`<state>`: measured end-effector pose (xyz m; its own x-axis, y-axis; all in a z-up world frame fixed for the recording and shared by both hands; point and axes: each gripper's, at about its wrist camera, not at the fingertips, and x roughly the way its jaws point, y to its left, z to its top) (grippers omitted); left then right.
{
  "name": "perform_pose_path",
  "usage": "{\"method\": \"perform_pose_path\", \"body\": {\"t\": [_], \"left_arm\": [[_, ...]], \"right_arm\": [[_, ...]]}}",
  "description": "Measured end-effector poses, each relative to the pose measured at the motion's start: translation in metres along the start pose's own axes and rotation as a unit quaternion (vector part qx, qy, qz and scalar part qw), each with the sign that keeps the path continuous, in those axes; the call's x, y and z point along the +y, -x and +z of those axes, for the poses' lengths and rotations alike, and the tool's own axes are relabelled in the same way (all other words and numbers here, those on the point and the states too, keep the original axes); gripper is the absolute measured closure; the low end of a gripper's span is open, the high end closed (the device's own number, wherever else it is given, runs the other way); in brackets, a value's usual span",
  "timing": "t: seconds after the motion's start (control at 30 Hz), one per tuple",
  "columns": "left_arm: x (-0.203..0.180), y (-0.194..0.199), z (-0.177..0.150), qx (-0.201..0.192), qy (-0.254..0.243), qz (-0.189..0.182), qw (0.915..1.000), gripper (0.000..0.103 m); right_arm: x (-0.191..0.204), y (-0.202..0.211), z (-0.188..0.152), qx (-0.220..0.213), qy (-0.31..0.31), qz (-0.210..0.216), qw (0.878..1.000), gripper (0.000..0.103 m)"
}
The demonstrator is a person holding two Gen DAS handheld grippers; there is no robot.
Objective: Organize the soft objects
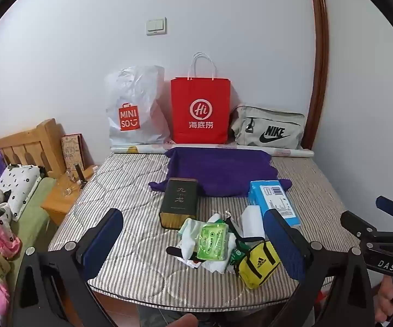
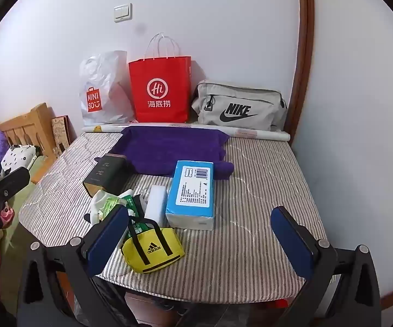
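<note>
On a striped mattress [image 1: 131, 190] [image 2: 256, 169] lies a purple towel [image 1: 221, 171] [image 2: 169, 147]. In front of it are a blue tissue pack [image 1: 274, 199] [image 2: 193, 190], a white sponge block [image 1: 253, 220] [image 2: 156, 200], a yellow Adidas pouch [image 1: 259, 265] [image 2: 152, 248], a green wipes packet [image 1: 214, 241] [image 2: 109, 205] on white cloths [image 1: 189, 238] and a dark tin [image 1: 178, 201] [image 2: 106, 173]. My left gripper [image 1: 196, 245] is open above the wipes pile. My right gripper [image 2: 200, 239] is open and empty near the front edge; it also shows in the left wrist view [image 1: 381, 218].
A Miniso plastic bag [image 1: 135, 109] [image 2: 101, 92], a red paper bag [image 1: 200, 111] [image 2: 159, 90] and a grey Nike bag [image 1: 268, 128] [image 2: 237, 109] stand against the wall. A bed with pillows [image 1: 19, 182] and a wooden nightstand [image 1: 60, 193] are to the left.
</note>
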<state>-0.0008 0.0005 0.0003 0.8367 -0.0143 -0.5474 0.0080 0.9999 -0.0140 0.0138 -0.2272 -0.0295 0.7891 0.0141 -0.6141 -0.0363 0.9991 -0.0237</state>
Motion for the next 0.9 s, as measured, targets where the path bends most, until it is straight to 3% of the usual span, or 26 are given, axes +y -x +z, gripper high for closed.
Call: {"method": "perform_pose_path", "body": {"t": [0.23,0.37,0.9], "left_arm": [[-0.009,0.004,-0.001,-0.004,-0.015,0.002,0.9999,0.000],[-0.005,0.001,-0.003,0.000,-0.010,-0.017,0.9998,0.000],[0.000,0.007,-0.003,-0.008,-0.006,-0.011,0.9999,0.000]], "right_arm": [[0.000,0.001,-0.001,-0.003,0.000,0.002,1.000,0.000],[0.003,0.000,0.000,-0.003,0.000,0.001,1.000,0.000],[0.000,0.004,-0.001,-0.008,0.001,-0.001,1.000,0.000]]}}
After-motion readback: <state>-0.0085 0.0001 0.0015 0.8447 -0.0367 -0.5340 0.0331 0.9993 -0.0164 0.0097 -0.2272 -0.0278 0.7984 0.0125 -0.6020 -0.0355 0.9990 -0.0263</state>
